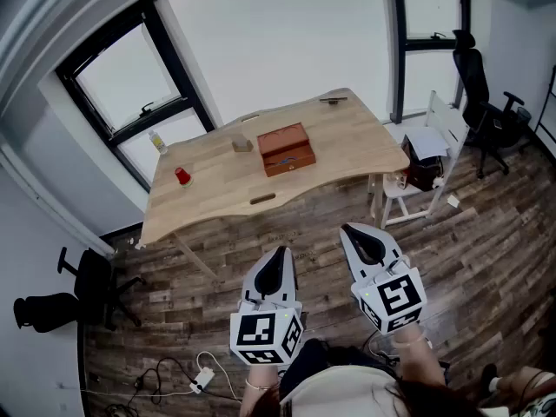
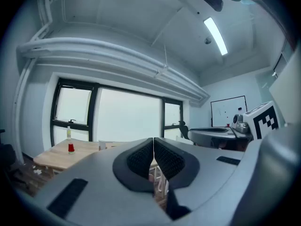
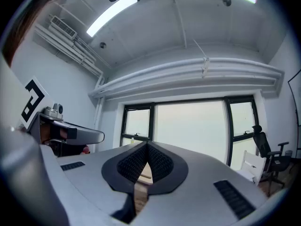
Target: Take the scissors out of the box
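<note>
**A:** Both claws are empty. The left gripper (image 2: 153, 141) has its jaws together with nothing between them, and the right gripper (image 3: 146, 146) is the same.

**B:** And the scissors?

**A:** I cannot see them. The box (image 1: 285, 148) lies in the middle of the table (image 1: 347, 159), far from both grippers. Its lid (image 1: 282, 137) looks closed, so I judge they are inside.

**B:** So nothing is done yet?

**A:** Nothing, I think. Reaching the table, opening the lid and lifting the scissors out are all left.

**B:** What else is hard to make out?

**A:** The small block (image 1: 242, 144) just left of the box, the thin piece (image 1: 262, 199) at the near edge and the dark bar (image 1: 333, 100) at the far edge are too small to name. Further left, the red cup (image 1: 182, 176) and the small bottle (image 1: 157, 142) are clear. Neither gripper view shows the box
</note>
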### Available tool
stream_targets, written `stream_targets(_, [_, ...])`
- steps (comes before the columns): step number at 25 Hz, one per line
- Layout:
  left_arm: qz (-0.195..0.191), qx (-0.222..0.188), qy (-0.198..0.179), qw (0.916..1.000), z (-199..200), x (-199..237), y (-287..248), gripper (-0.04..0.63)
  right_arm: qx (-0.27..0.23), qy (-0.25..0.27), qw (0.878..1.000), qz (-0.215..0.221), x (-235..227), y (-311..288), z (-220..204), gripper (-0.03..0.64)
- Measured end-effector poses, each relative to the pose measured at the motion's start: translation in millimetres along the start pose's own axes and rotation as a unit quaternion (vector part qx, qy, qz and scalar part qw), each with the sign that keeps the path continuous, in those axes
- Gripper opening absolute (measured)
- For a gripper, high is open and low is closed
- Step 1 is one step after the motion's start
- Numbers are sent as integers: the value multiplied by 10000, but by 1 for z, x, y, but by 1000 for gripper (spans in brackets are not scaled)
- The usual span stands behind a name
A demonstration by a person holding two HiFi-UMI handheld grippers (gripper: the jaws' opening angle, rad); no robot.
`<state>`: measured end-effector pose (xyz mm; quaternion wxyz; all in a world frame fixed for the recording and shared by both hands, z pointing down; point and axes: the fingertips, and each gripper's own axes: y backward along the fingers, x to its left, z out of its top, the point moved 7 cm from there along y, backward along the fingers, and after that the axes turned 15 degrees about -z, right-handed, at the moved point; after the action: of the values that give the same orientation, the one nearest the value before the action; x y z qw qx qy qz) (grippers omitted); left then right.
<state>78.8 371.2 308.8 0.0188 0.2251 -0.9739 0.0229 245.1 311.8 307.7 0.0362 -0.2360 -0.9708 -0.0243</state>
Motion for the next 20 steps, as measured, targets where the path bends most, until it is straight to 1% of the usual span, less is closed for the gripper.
stream_targets(10, [-88,43,105,9999,-8,19,-17,21,23,4,10000,-29,-1,-22,-11,27])
stream_targets(16, [-199,22,145,9997,-9,41,-41,21,169,-163,9997,-110,-2,-43,-19,28])
stream_targets(20, [-296,8,149,9995,-10,58,-60,21,160,-334,9992,-172,-4,-63,-21,28])
